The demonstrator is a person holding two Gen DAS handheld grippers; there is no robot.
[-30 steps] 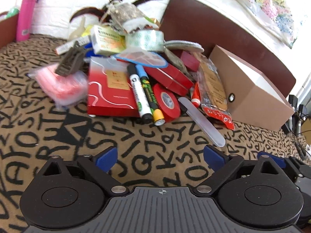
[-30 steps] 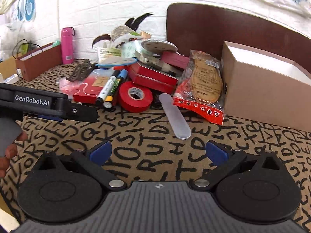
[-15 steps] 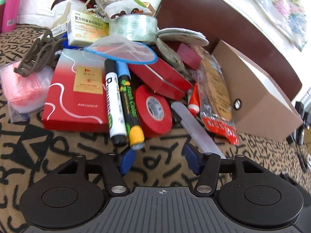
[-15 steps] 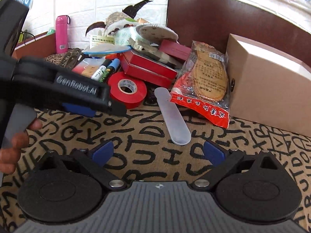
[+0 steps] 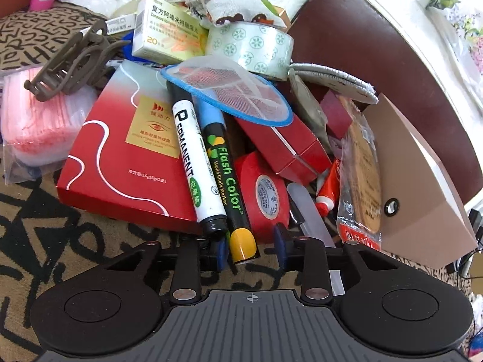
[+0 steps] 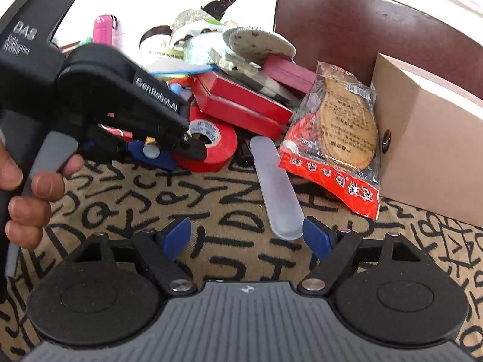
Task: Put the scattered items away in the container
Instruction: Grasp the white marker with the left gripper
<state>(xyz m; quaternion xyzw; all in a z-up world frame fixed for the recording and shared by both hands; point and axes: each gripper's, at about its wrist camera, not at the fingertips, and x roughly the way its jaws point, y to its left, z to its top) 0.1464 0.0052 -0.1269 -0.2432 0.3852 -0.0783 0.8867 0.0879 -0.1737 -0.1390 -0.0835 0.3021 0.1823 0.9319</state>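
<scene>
Left wrist view: our left gripper [image 5: 250, 249] brackets one chalk marker [image 5: 228, 181] without gripping — two markers, two tape rolls; right gripper [image 6: 246, 236] spread wide.

The left gripper [image 5: 250, 250] sits low over the letter-patterned cloth [image 5: 60, 241], its blue pads either side of the yellow cap of the chalk marker [image 5: 228, 187], a gap showing on the right. Beside it lie a permanent marker [image 5: 196, 166], a red box [image 5: 120, 157] and red tape [image 5: 265, 193]. The cardboard box [image 5: 422, 196] stands at right.
</scene>
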